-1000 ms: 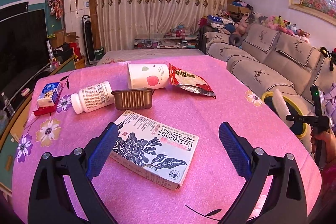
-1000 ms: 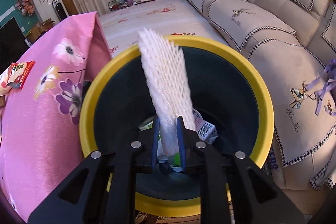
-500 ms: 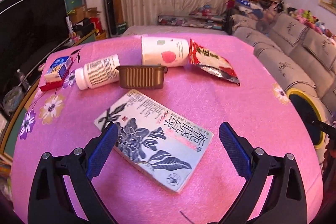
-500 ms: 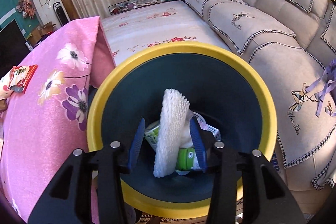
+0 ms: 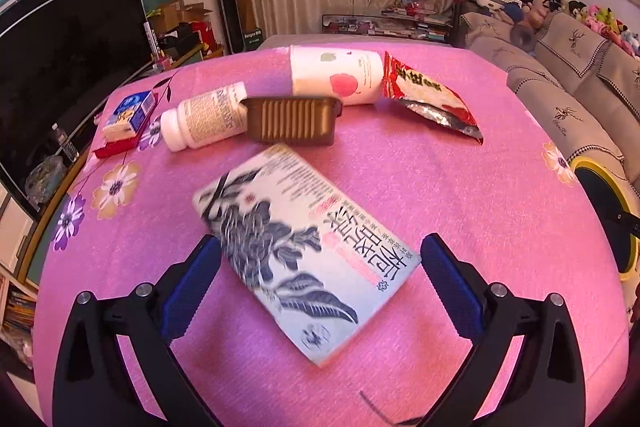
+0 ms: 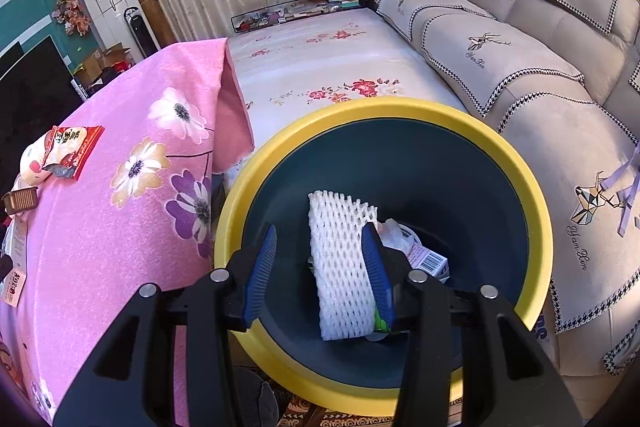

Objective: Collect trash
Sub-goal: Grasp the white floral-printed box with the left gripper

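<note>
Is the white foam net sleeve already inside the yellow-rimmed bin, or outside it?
Inside. The white foam net sleeve lies within the yellow-rimmed bin, on other trash, free of the right tongs.
</note>
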